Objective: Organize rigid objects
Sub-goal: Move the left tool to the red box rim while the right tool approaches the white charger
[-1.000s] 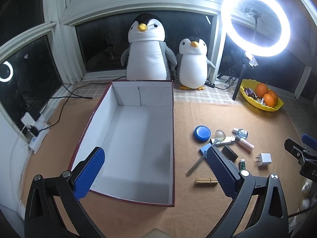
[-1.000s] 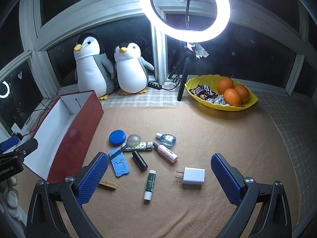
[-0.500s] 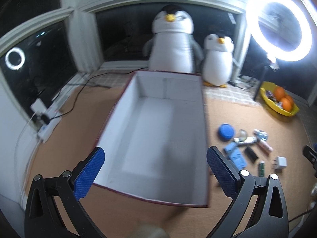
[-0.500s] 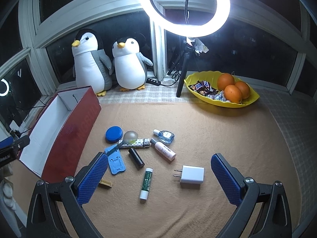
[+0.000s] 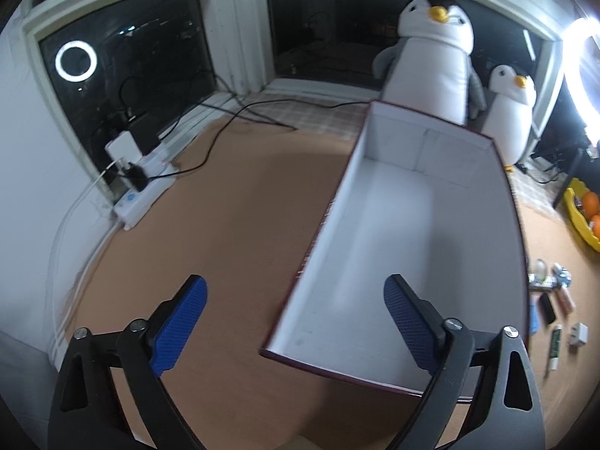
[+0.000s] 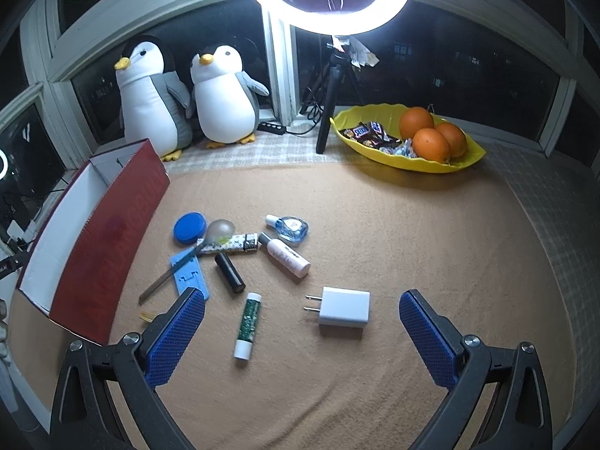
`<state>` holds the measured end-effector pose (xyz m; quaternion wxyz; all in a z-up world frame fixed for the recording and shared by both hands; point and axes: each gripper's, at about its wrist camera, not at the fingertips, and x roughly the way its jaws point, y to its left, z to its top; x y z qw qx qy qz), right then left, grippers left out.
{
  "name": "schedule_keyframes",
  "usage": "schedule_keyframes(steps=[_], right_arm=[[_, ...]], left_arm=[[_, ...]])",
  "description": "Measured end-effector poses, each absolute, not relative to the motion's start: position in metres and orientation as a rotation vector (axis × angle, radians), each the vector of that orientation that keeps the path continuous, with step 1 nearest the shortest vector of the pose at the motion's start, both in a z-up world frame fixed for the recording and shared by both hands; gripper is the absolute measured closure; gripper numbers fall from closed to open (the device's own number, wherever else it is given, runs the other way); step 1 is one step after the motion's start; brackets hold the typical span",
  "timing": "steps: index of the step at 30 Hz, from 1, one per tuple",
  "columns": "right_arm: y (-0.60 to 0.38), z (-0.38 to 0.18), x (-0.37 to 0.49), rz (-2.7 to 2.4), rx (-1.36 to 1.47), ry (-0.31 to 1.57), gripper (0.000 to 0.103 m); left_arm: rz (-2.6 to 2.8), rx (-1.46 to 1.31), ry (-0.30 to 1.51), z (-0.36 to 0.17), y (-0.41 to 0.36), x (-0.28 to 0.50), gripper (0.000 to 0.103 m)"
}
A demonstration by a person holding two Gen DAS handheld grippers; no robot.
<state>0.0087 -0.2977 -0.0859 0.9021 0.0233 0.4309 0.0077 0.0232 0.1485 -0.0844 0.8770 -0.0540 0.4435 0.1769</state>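
The red box (image 5: pixel 412 247) sat empty on the tabletop (image 6: pixel 412 225), apparently awaiting the charger plug (image 6: pixel 343 311), lip balm stick (image 6: pixel 247 324) and small bottles strewn beside it. The right gripper (image 6: pixel 302 332) hovered wide open over the plug, while the left gripper (image 5: pixel 296 322), jaws just narrowing slightly, straddled the box's left wall, holding nothing.

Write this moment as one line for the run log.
left gripper: open, jaws just closing, empty, at box | right gripper: open, empty, above charger | box: empty
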Motion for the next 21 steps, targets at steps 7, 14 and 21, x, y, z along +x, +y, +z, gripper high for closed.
schedule_keyframes(steps=[7, 14, 21], right_arm=[[-0.326, -0.111, 0.005, -0.042, 0.059, 0.956, 0.001], [-0.340, -0.132, 0.013, -0.073, 0.053, 1.008, 0.002], [-0.339, -0.149, 0.031, -0.073, 0.092, 1.048, 0.002]], left_arm=[[0.408, -0.111, 0.986, -0.107, 0.161, 0.028, 0.029], [0.420, -0.098, 1.008, -0.119, 0.166, 0.033, 0.030], [0.410, -0.085, 1.033, -0.128, 0.162, 0.038, 0.042]])
